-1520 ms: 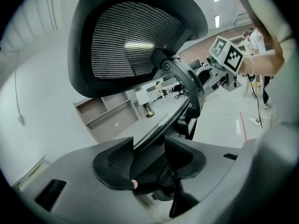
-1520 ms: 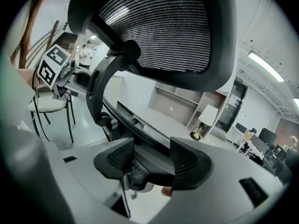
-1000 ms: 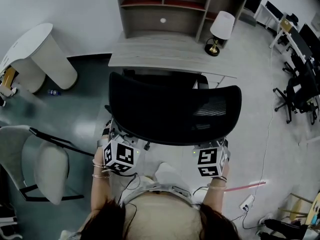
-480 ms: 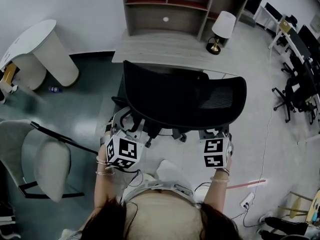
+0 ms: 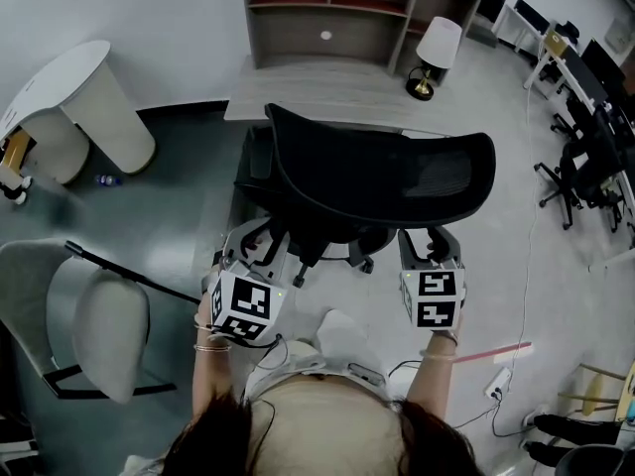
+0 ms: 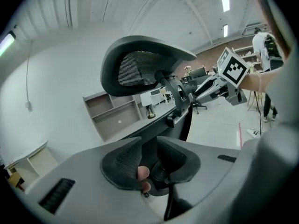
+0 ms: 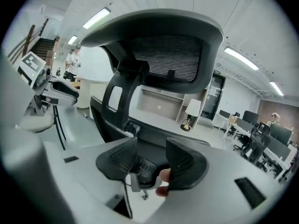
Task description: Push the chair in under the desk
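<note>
Nearest us, the left gripper [image 6: 149,147] and right gripper [image 7: 152,154] hang just behind the chair [image 5: 377,181]. Both sets of jaws are apart and closing on nothing. The chair stands at the table's [image 5: 327,95] near edge, backrest toward us. We judge it heavy but rolling, with yielding mesh, so we'd push on the backrest's stiff rim, both sides evenly.

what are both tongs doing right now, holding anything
left tongs: open, jaws closing, nothing between them
right tongs: open, jaws closing, nothing between them
</note>
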`<state>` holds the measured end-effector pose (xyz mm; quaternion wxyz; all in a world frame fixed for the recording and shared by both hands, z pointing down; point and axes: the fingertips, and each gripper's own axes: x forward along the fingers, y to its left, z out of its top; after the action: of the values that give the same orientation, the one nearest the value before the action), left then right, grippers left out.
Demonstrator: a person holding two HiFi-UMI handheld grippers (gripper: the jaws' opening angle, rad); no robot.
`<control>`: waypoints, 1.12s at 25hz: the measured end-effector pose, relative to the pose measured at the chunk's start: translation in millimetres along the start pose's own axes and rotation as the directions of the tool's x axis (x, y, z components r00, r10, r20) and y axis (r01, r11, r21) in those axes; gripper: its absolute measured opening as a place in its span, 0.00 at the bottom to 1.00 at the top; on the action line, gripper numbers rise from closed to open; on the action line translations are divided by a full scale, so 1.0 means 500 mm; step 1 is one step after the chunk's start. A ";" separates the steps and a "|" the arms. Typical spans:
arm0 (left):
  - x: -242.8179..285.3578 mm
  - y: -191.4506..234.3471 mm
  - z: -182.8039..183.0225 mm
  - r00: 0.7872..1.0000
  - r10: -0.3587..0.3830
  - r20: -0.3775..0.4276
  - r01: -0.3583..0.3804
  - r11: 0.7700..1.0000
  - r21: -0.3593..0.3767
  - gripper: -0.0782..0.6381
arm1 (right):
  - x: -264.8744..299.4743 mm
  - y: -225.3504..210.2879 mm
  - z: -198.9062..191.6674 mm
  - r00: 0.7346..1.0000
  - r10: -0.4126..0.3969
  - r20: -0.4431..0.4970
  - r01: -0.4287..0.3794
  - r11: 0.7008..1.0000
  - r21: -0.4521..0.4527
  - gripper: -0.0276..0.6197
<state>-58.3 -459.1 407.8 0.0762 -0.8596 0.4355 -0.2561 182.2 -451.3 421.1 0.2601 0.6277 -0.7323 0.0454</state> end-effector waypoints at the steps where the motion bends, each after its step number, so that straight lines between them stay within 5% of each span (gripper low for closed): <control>1: -0.008 0.000 -0.001 1.000 -0.003 0.007 0.003 1.000 -0.008 0.25 | -0.007 0.009 -0.002 1.000 -0.003 -0.001 0.003 1.000 0.006 0.35; 19: -0.133 0.006 -0.020 0.997 0.032 0.064 -0.028 0.998 -0.063 0.14 | -0.070 0.131 -0.006 1.000 -0.010 -0.004 0.010 1.000 -0.009 0.27; 28: -0.150 -0.038 0.000 0.999 0.013 0.050 -0.008 0.996 -0.093 0.13 | -0.107 0.126 -0.026 1.000 -0.006 0.000 0.006 1.000 -0.027 0.19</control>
<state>-81.5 -388.2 386.5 0.0485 -0.8662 0.4493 -0.2133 131.0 -385.1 425.1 0.2687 0.6262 -0.7311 0.0350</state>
